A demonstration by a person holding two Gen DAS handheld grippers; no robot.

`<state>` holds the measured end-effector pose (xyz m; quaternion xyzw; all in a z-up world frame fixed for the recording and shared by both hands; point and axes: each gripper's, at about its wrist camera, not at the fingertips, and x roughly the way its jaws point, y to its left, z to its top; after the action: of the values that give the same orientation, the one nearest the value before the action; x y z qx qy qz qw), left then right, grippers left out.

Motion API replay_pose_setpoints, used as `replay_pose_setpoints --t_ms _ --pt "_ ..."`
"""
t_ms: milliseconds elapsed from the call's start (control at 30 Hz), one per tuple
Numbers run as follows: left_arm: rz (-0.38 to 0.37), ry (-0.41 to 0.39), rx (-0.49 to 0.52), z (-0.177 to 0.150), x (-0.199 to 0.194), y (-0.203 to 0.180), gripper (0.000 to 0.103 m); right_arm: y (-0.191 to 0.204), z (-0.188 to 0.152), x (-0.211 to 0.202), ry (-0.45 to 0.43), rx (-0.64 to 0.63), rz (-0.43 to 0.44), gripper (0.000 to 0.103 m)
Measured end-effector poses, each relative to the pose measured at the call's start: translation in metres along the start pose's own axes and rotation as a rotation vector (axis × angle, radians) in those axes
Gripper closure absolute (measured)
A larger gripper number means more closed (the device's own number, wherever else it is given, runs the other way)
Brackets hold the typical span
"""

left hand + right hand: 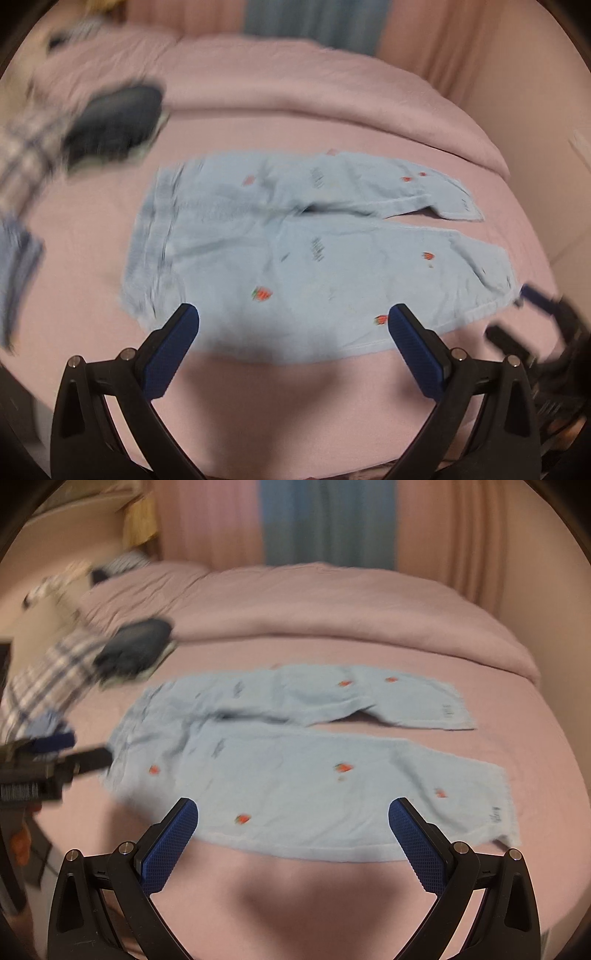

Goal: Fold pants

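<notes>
The pants lie flat on the bed, legs apart, ready for folding; the left tool and right tool hover wide above the near edge, holding nothing.

Left gripper and right gripper hover side by side, jaws spread wide, empty.

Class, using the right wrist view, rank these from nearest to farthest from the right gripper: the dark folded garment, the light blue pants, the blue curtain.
1. Light blue pants: spread flat on the bed just ahead of the open right gripper.
2. Dark folded garment: farther back, on the left.
3. Blue curtain: beyond the bed, at the far wall.
</notes>
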<state>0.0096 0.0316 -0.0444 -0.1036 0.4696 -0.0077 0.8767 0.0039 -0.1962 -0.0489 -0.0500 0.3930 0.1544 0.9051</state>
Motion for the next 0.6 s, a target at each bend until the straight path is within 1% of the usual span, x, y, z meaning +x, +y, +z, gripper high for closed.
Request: replay_pose_setpoints --t_ms 67,200,233,300,333,367,400,433,467,500,567,600 --pt "-0.057 0.041 -0.135 -0.008 0.015 0.037 0.001 0.019 -0.007 0.016 0.008 -0.085 0.030 0.000" --pt "-0.086 0.060 -0.379 -0.025 0.031 0.098 0.001 0.063 -0.024 0.043 -0.029 -0.311 0.044 0.000" --pt "-0.113 0.058 -0.451 -0.032 0.036 0.115 0.001 0.074 -0.028 0.050 -0.039 -0.366 0.048 0.000" --pt "-0.144 0.080 -0.554 -0.043 0.047 0.133 0.001 0.096 -0.038 0.065 -0.043 -0.477 0.065 0.005" --pt "-0.193 0.087 -0.601 -0.048 0.054 0.141 0.001 0.107 -0.043 0.073 -0.039 -0.534 0.074 0.006" --pt "-0.230 0.098 -0.627 -0.049 0.060 0.143 0.001 0.117 -0.048 0.080 -0.038 -0.590 0.072 0.009" --pt "-0.256 0.113 -0.654 -0.052 0.067 0.144 0.001 0.124 -0.053 0.085 -0.040 -0.633 0.070 0.014" --pt "-0.271 0.110 -0.671 -0.053 0.072 0.144 0.001 0.132 -0.056 0.091 -0.038 -0.680 0.064 0.018" --pt "-0.275 0.090 -0.675 -0.052 0.072 0.144 0.001 0.139 -0.060 0.098 -0.035 -0.721 0.053 0.025" --pt "-0.281 0.064 -0.680 -0.050 0.071 0.143 0.002 0.143 -0.062 0.103 -0.038 -0.754 0.035 0.027" --pt "-0.301 0.038 -0.709 -0.045 0.073 0.142 0.002 0.148 -0.062 0.106 -0.075 -0.784 0.020 0.028" --pt "-0.303 0.027 -0.727 -0.041 0.076 0.144 0.007 0.150 -0.060 0.107 -0.091 -0.791 0.012 0.030"
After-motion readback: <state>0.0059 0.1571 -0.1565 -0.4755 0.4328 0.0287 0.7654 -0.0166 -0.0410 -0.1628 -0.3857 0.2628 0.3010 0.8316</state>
